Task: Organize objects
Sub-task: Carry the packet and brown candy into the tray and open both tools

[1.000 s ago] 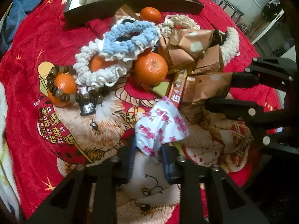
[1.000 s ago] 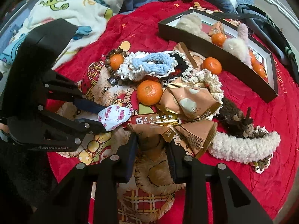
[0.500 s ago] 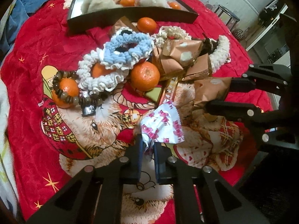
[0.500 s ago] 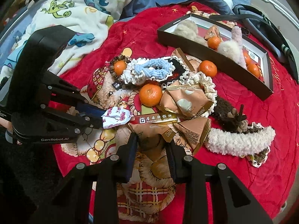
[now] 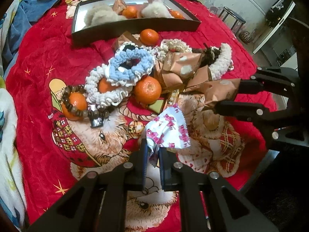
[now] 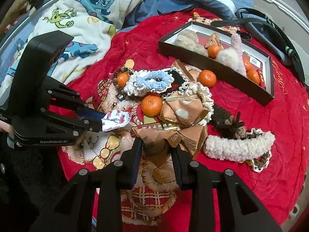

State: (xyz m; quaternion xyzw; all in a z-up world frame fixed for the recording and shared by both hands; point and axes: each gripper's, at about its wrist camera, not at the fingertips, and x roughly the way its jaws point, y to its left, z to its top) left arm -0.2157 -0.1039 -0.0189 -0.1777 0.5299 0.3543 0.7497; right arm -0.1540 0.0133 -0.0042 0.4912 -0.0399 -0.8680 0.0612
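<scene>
The left tool (image 5: pixel 153 150) has just closed on the white wrapper (image 5: pixel 168 129) with pink print: a second ago its jaws stood apart around the packet, and now they pinch its crumpled lower edge, with the packet raised a little off the red blanket (image 5: pixel 42 44). The right tool (image 6: pixel 156 150) is clamped on a tan paper packet (image 6: pixel 152 145) as before, jaws part-way apart around its bulk, and that packet too looks lifted clear of the heap. So both hands now carry 1 item each, and the likely next move is toward the dark box (image 5: pixel 135 28), which lies at the far side of the heap from both tools and already holds mandarins, a tan packet and fluffy pieces.

The white wrapper is thin, crinkly film with a saw-tooth seam; it may slip or tear if tugged. The tan packet is stiff, creased paper-foil folded to a point. Nearer the box than the held items sit a loose mandarin (image 5: pixel 147 92), smooth and round, apt to roll; a blue knitted scrunchie (image 5: pixel 131 67) over a cream ruffled scrunchie (image 5: pixel 104 94), soft and springy; and a string of brown wooden beads (image 5: pixel 77 104) looped round another mandarin. 1 more mandarin (image 5: pixel 149 36) lies just beside the box wall. The blanket is plush and wrinkled.
</scene>
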